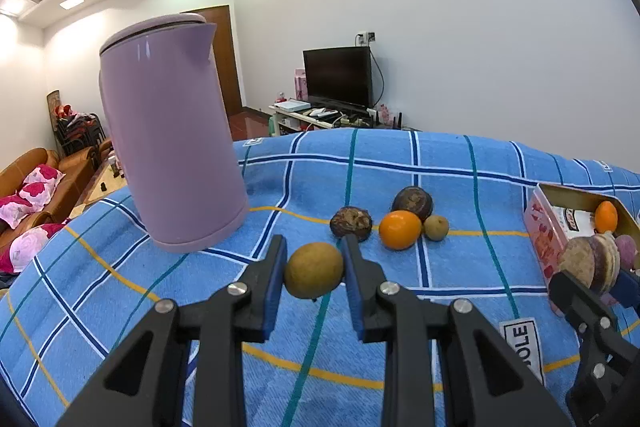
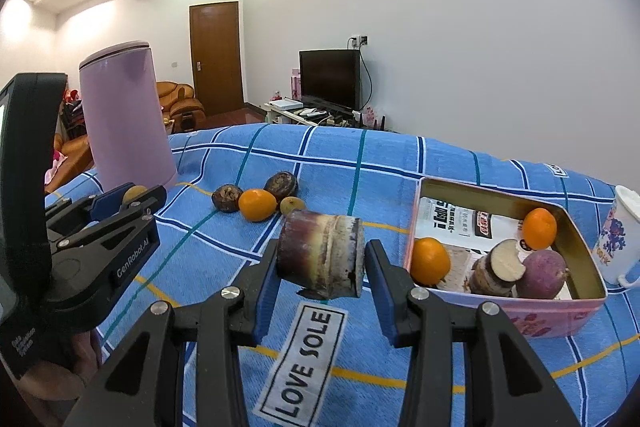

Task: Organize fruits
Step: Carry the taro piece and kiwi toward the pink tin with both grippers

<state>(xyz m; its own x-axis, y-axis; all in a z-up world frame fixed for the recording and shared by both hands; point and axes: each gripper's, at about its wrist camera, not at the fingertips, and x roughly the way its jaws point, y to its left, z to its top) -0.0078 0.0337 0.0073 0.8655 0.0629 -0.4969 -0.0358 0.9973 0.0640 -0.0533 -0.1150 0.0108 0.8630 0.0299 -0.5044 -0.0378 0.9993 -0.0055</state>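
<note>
Right wrist: cloth [image 2: 304, 355] (LOVE SOLE).

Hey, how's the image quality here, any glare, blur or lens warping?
Left wrist view: sharp, fisheye bends the blue cloth and tilts the purple kettle; ceiling lights flare. Right wrist view: equally sharp, dark lens corners, soft shine on the tin box.

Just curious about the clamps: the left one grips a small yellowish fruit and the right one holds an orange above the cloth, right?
Not quite. The left gripper does grip the small yellowish fruit, but the right gripper holds a sugarcane piece, not an orange, as the right wrist view shows. The oranges lie in the tin and on the cloth.
</note>
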